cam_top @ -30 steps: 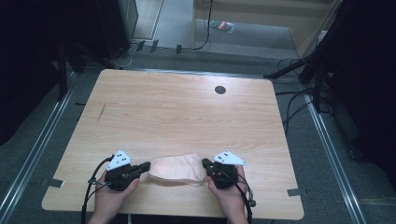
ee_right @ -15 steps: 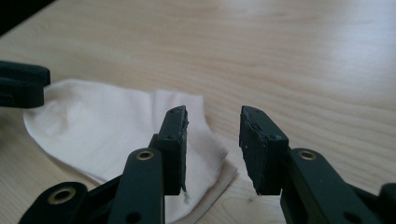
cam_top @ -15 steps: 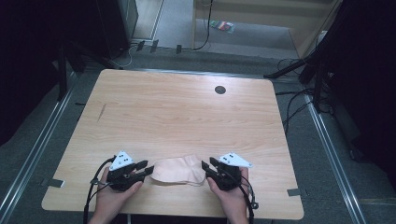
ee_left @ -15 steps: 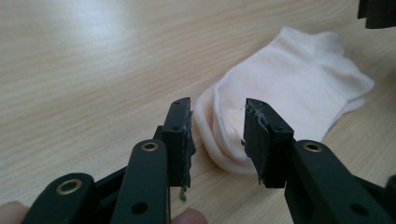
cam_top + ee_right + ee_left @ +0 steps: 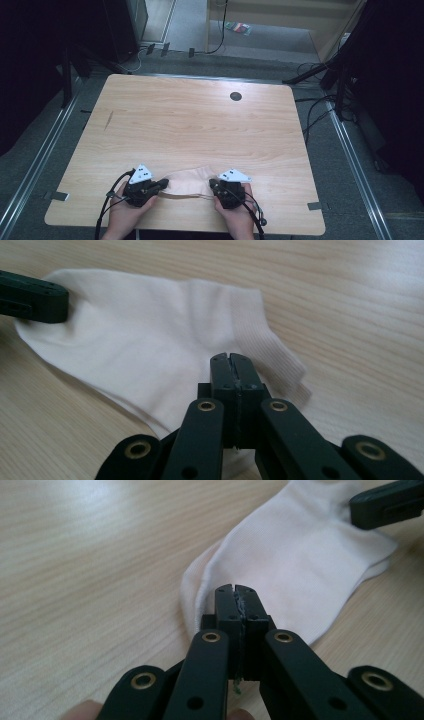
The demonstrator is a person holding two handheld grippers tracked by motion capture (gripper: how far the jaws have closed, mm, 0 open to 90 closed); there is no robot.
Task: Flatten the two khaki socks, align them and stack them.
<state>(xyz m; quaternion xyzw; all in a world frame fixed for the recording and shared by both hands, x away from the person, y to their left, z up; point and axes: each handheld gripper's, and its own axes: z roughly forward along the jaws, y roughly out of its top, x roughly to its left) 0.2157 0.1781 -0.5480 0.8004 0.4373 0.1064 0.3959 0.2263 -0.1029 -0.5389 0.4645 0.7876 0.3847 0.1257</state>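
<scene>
Sock (image 5: 187, 181) lies pinched between left gripper (image 5: 161, 185) and right gripper (image 5: 214, 185).

no readable text, no labels, no brands, no numbers, no signs

A light wooden table (image 5: 190, 120) carries a pale sock (image 5: 187, 182) near its front edge.

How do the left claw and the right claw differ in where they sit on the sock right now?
The left claw meets the sock at its smooth, rounded end; the right claw sits at the end with the ribbed cuff. From above, the left claw angles in from the left and the right claw from the right. Both have jaws closed, tips over the fabric, low at the table's near edge.
</scene>
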